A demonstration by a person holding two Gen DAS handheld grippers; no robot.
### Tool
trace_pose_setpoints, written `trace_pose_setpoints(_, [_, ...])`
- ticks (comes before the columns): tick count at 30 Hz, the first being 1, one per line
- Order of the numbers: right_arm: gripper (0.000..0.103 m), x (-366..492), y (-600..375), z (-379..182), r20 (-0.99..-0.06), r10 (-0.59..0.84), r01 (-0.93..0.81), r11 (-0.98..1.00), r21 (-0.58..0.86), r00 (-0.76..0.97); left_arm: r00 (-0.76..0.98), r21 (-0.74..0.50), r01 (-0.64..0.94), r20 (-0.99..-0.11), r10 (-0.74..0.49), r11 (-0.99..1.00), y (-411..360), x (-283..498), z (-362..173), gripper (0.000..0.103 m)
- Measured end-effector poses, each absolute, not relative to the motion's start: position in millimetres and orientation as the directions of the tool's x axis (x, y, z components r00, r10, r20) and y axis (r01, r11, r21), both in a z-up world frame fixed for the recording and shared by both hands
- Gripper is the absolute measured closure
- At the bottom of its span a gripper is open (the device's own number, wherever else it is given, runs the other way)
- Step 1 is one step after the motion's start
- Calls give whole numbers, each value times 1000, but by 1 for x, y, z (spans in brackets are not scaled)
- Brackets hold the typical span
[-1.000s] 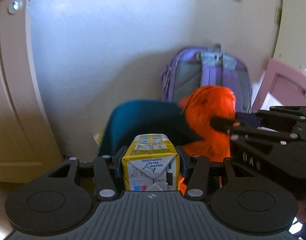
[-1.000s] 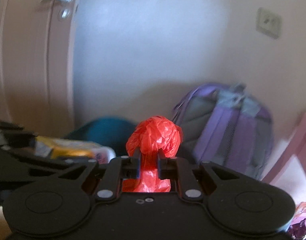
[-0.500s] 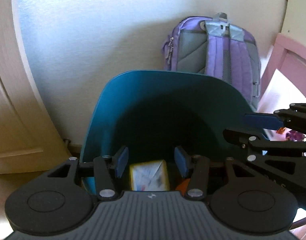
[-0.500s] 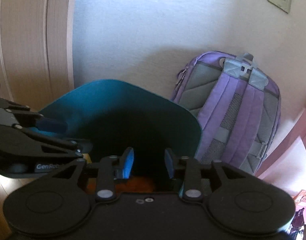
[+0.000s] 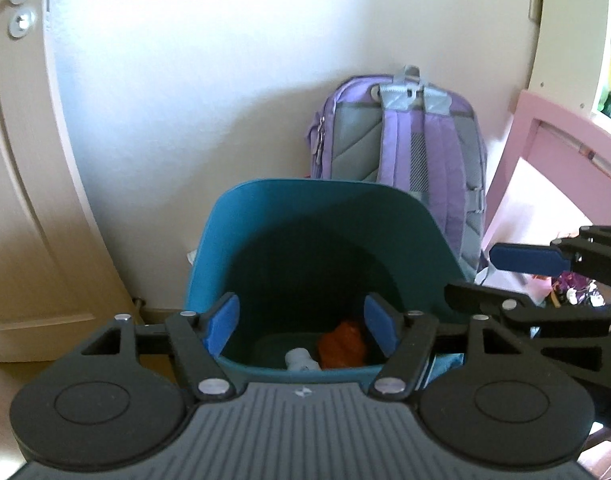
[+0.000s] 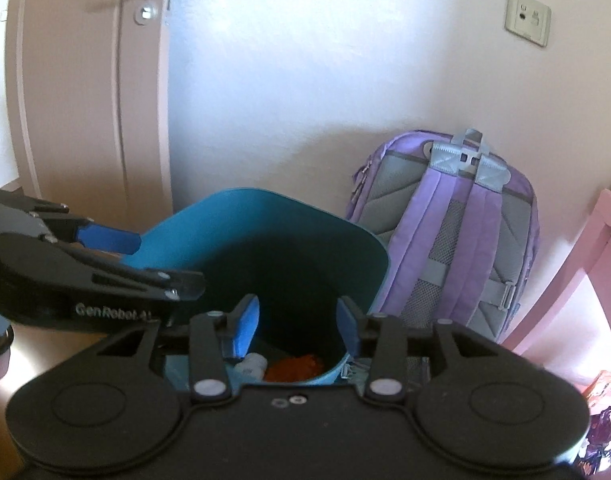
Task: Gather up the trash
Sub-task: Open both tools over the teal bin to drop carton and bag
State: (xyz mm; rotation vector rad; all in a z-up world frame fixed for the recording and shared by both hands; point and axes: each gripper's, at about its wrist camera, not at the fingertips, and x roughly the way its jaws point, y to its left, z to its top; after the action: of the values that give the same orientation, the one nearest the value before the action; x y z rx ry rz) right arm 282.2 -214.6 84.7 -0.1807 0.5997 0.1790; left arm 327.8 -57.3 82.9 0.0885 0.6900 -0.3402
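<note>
Since the last frames we let go: left gripper (image 5: 301, 322) and right gripper (image 6: 297, 322) both gape empty above the bin (image 5: 265, 208), carton (image 5: 301, 360) and red bag (image 5: 341, 346) inside.

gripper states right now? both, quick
Left gripper: open, holding nothing, above the teal bin.
Right gripper: open, holding nothing, above the same bin.

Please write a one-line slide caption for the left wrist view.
Open left gripper above the teal bin, red bag at its bottom.
</note>
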Motion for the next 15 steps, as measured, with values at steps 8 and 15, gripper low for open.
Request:
trace_pose_setpoints(8, [56, 239, -208, 108, -544, 144, -237, 966, -105, 827, 752, -34, 323, -597, -279, 946, -35, 278, 105, 26])
trace_pose_setpoints(15, [53, 200, -196, 116, -527, 199, -283, 956, -82, 826, 772, -40, 316, -569, -281, 948, -11, 236, 107, 22])
